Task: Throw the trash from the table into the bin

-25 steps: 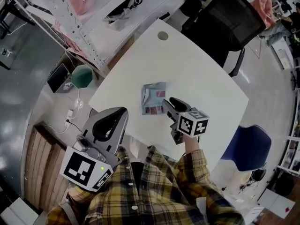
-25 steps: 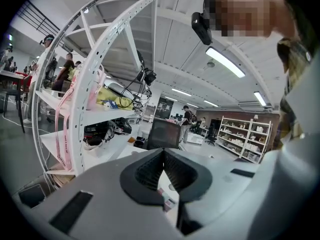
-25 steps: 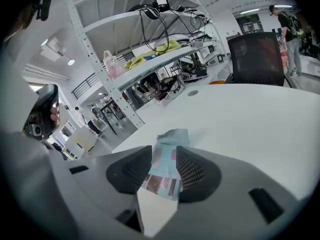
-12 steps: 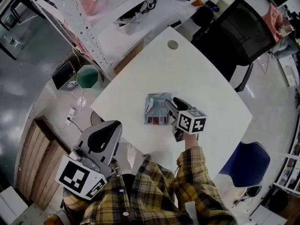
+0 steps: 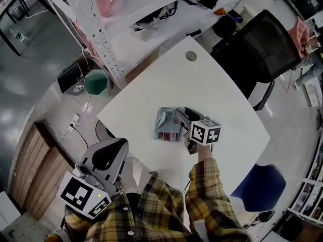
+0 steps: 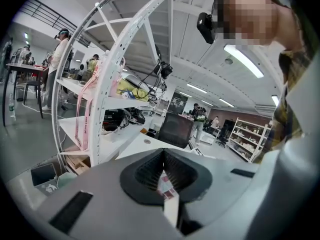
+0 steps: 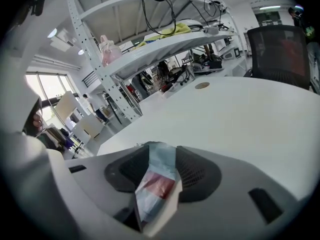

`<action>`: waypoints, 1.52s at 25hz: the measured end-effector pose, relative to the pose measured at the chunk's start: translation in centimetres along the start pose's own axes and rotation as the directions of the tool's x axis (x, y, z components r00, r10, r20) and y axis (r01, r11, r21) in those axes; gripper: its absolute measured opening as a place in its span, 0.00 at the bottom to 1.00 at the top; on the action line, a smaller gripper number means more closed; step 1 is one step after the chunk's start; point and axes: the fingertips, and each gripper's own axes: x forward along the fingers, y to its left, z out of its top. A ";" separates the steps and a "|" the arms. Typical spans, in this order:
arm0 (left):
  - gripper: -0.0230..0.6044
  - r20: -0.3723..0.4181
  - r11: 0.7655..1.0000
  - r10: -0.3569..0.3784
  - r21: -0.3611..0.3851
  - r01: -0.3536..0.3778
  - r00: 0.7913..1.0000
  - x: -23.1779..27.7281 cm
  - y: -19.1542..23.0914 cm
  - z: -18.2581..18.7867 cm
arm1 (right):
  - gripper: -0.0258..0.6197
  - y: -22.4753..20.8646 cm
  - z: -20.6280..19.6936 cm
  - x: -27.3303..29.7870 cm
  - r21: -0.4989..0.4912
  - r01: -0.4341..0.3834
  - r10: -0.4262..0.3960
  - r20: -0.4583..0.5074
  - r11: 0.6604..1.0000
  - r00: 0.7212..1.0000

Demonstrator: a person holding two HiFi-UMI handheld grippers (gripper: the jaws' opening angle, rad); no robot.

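Observation:
A crumpled pale-blue wrapper (image 5: 165,126) with red print lies on the white table (image 5: 217,89). My right gripper (image 5: 181,125) reaches over its right edge. In the right gripper view the wrapper (image 7: 156,186) sits between the wide-spread jaws of that gripper (image 7: 164,156); I see no pad pressing on it. My left gripper (image 5: 108,153) hangs off the table's near-left edge, close to my body, its jaws together (image 6: 162,154) with nothing gripped. The green bin (image 5: 94,82) stands on the floor left of the table.
A white shelf rack (image 5: 126,19) with cables and a pink bag runs behind the table and beside the bin. A black office chair (image 5: 262,44) stands at the far right, a blue chair (image 5: 257,185) at the near right. A cable hole (image 5: 191,56) marks the table's far corner.
My right gripper has slid left over the wrapper's right edge, which now lies between its jaws and looks more crumpled. The left gripper has sunk a little by my side.

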 end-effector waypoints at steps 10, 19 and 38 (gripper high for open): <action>0.05 0.019 1.000 0.012 0.004 -0.012 1.000 -0.1 -0.3 0.4 | 0.07 -0.3 0.2 -0.9 0.037 0.013 -0.013 0.016 0.999 1.000; 0.05 0.063 0.999 -0.029 0.029 0.027 0.998 0.1 -2.1 1.8 | 0.04 1.1 1.7 -4.4 0.058 -0.012 0.007 0.090 0.998 0.996; 0.05 0.101 0.998 -0.060 0.030 0.057 0.993 -0.5 -7.2 0.6 | 0.04 11.4 1.3 -13.7 -0.175 -0.160 0.186 0.144 0.972 0.972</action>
